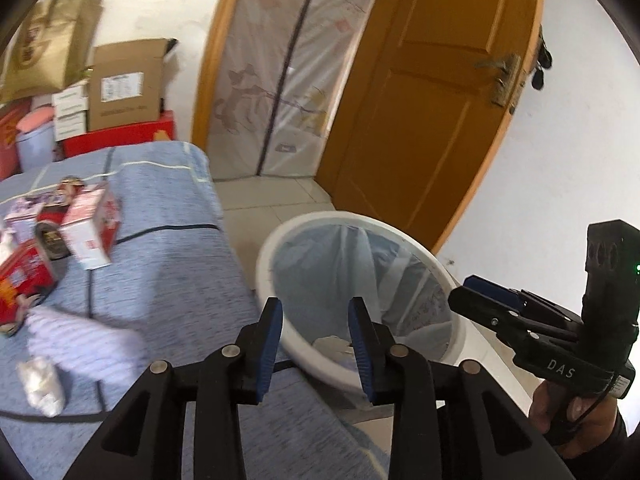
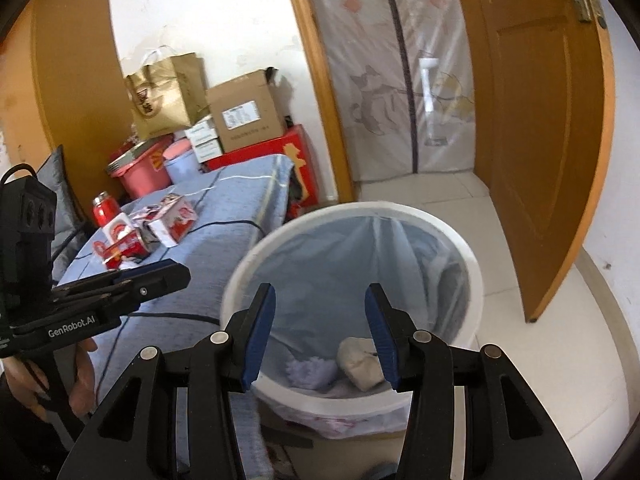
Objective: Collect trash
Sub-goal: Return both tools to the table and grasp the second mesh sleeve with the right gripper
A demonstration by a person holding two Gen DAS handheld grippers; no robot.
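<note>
A white bin (image 1: 263, 264) with a pale blue liner stands on the floor beside the bed. My left gripper (image 1: 315, 312) is open and empty over the bin's near rim. My right gripper (image 2: 320, 294) is also open and empty, above the bin (image 2: 384, 209). A crumpled paper wad (image 2: 360, 364) and a lilac fluffy piece (image 2: 308, 372) lie at the bin's bottom. On the bed lie red and white cartons (image 1: 92, 232), a dented can (image 1: 48, 240), a tissue wad (image 1: 40, 384) and a pale cloth (image 1: 80, 332). Each view shows the other gripper (image 1: 466, 292) (image 2: 172, 274) from the side.
The bed (image 1: 180, 272) has a blue striped cover and borders the bin on the left. Cardboard boxes (image 2: 248, 112), a paper bag (image 2: 168, 92) and a pink tub (image 2: 140, 172) stack behind the bed. An open wooden door (image 2: 540, 160) stands right of the bin on the tiled floor (image 2: 520, 360).
</note>
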